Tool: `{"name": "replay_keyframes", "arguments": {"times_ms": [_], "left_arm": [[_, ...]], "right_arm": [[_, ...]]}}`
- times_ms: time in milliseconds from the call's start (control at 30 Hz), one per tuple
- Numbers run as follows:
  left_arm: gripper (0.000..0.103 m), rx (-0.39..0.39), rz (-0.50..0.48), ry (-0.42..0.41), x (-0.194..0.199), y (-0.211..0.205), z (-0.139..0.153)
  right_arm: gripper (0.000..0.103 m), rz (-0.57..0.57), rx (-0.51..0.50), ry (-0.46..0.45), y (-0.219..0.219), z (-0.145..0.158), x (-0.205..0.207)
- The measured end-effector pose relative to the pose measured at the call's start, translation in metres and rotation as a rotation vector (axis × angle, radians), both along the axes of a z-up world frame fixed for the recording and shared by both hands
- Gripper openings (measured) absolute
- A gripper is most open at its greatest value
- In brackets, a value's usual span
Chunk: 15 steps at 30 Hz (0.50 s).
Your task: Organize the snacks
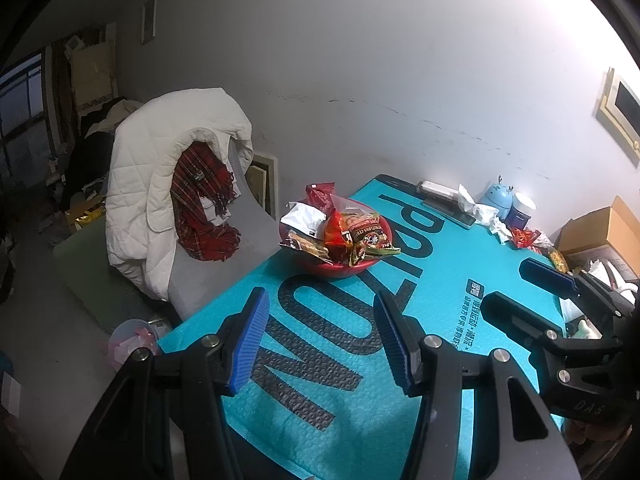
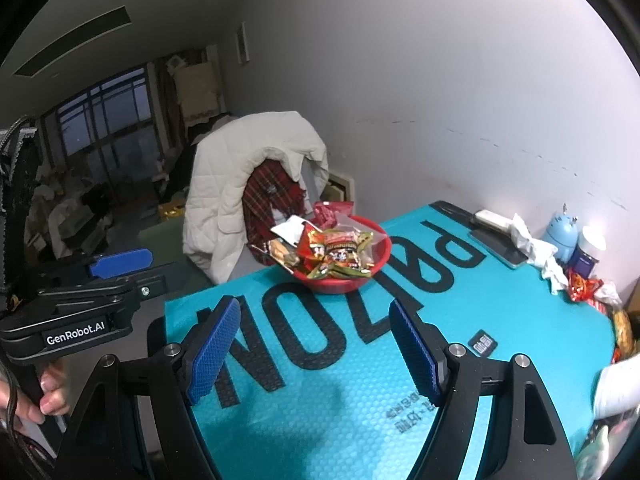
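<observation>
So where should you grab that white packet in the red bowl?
Probably by the white packet's free top edge, which sticks up over the red bowl's far-left rim. Come from above on that side; its lower part is tucked under other snacks.

Red bowl point(image 1: 344, 270), teal bubble-textured surface point(image 1: 320, 420) with black lettering, white quilted jacket point(image 1: 160, 184), red tartan scarf point(image 1: 200, 200), blue ribbed gripper pads point(image 1: 252, 340).

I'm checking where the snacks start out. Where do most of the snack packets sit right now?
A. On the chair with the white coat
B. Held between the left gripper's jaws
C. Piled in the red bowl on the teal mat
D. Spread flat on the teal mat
C: the snack packets are heaped in the red bowl standing on the teal mat, and both grippers hold nothing.
</observation>
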<state>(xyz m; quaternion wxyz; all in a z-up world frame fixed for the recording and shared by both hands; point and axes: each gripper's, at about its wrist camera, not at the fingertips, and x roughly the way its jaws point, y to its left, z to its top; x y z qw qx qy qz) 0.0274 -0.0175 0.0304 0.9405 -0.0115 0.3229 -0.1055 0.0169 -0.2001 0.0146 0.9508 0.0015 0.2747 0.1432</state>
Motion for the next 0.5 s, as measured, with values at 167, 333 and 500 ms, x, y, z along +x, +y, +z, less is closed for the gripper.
{"name": "replay_keyframes", "arguments": {"times_ms": [167,333,500], "left_arm": [[0.053,0.006,0.006,-0.002,-0.0034,-0.0010,0.0006],[0.053,0.016,0.013,-0.004,-0.0040,-0.0010,0.0011],[0.053,0.021,0.017,-0.004,-0.0050,0.0000,0.0012]], "right_arm": [[0.078,-0.002,0.000,-0.001,0.0002,0.0000,-0.0001],[0.078,-0.005,-0.002,0.002,0.0003,0.0011,-0.0008],[0.078,-0.004,-0.002,0.006,-0.0007,0.0017,-0.0017]]}}
